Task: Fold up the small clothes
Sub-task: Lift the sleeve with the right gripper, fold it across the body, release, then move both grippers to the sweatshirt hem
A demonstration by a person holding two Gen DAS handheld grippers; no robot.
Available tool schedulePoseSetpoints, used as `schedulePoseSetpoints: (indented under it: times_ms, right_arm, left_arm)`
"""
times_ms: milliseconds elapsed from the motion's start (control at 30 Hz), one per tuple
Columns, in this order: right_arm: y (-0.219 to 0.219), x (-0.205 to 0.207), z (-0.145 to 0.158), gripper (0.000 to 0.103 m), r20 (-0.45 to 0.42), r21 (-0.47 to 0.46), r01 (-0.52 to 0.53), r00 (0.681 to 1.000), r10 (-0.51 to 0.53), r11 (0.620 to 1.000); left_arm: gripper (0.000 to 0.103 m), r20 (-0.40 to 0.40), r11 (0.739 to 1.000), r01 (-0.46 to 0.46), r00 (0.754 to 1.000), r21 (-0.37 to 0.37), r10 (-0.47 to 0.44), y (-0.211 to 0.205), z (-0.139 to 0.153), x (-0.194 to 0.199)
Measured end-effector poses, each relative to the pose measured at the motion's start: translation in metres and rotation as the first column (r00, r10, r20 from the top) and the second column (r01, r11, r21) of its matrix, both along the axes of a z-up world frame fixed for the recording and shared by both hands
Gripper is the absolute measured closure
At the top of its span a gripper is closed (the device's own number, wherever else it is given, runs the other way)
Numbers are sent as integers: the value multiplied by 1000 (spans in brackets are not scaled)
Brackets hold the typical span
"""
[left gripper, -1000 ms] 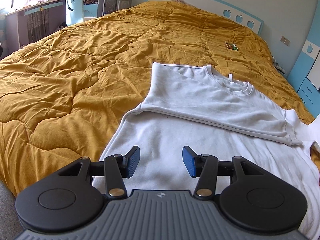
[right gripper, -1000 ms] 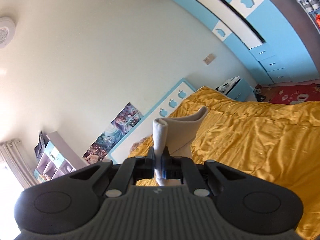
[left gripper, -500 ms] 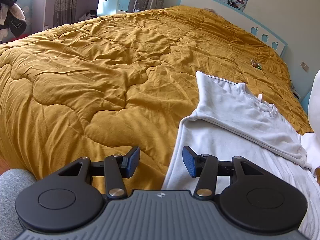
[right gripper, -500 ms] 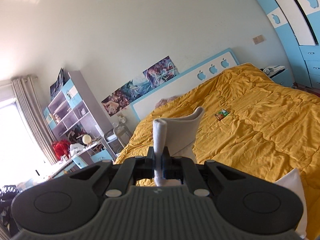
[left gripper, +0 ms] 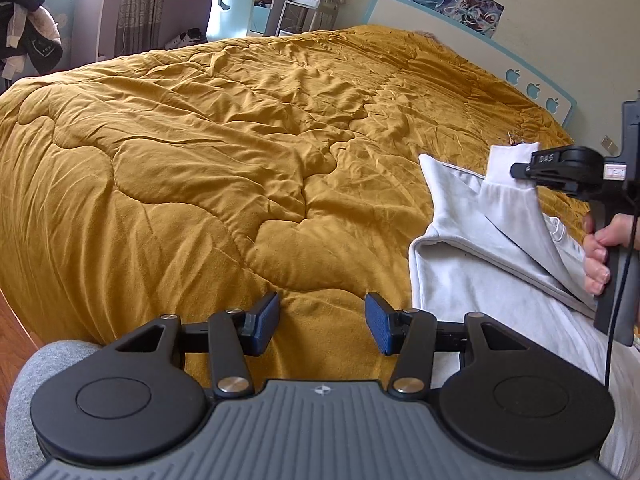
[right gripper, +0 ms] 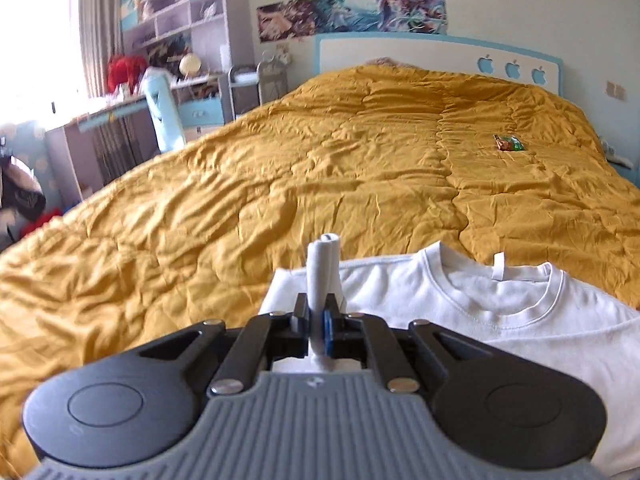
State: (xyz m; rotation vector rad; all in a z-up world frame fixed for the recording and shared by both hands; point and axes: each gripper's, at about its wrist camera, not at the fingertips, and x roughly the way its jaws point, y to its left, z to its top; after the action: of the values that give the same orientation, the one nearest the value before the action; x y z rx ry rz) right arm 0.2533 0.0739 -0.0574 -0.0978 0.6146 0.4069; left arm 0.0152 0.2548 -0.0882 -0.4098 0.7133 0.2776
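A white long-sleeved shirt lies on the yellow quilt at the right of the left wrist view, its left side folded over the body. My left gripper hangs open and empty over bare quilt just left of the shirt's hem corner. My right gripper is shut on the shirt's sleeve cuff, which sticks up between the pads. It hovers above the shirt's chest, near the collar. From the left wrist view, the right gripper holds the cuff lifted, the sleeve draping down from it.
The yellow quilt covers a wide bed with a white and blue headboard. A small wrapper lies far up the quilt. A desk and blue chair stand beyond the bed. A grey-clad knee is at the lower left.
The left gripper slid left off the shirt and now sits over bare quilt. The right gripper swung down from facing the wall, carrying the sleeve cuff over the shirt.
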Motion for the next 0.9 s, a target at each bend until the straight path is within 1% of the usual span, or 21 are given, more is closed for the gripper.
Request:
schedulePoseSetpoints:
  times_ms: [67,133,200,233,267,300,400,433,533,600,633,767,833,900]
  right_arm:
    - [17,-6,-24,101,-16,-81,-60,998,59,995]
    - [29,-13,-39,98,-30,-129,-118,993,115,985]
    - [38,-23,-52,90,-22,-197,-186,982,185,963]
    - [42,-27,-56,75,-33,-217,-222,975,220,951]
    - [44,-31,-59,56,-65,-223,-267,964,259,938]
    - [44,-35,-60,50,-76,-207,-290,957,280,934]
    - [31,-47,-51,49,-60,-113,-309,951,304,944]
    - [24,-50,-47,48,-62,-85,-294,955,289,952]
    - [-12,-56,-30,46,-68,12,-202,977,203,979]
    - [-41,-61,-19,45,-59,50,-141,988,144,989]
    - [-59,-65,-14,43,-53,67,-102,993,106,992]
    - [-130,-81,0,42,-37,92,41,999,-38,995]
    - [-162,-91,3,42,-26,86,112,994,-110,990]
    - [-197,-101,4,42,-24,81,194,981,-193,978]
  left_arm:
    - [45,0,1000,5,1000,15,-5,-2,-3,1]
    - [45,-1,1000,6,1000,20,-6,-2,-5,2]
    - [44,-2,1000,8,1000,25,-8,-2,-6,3]
    - [43,-1,1000,11,1000,28,-11,-2,-7,4]
    - [42,-1,999,13,1000,33,-13,-3,-7,4]
    - [42,-2,999,16,1000,42,-16,-4,-7,4]
    - [42,-7,998,20,1000,61,-20,-7,-7,5]
    - [42,-8,998,21,1000,66,-20,-8,-7,5]
    - [42,-9,997,17,1000,69,-16,-9,-6,6]
    - [42,-11,998,13,1000,67,-12,-9,-5,6]
    - [42,-12,998,11,1000,67,-10,-9,-5,7]
    - [42,-15,998,5,1000,68,-4,-11,1,8]
    - [42,-15,997,6,1000,79,-5,-13,5,9]
    - [42,-11,996,12,1000,91,-11,-18,9,8]
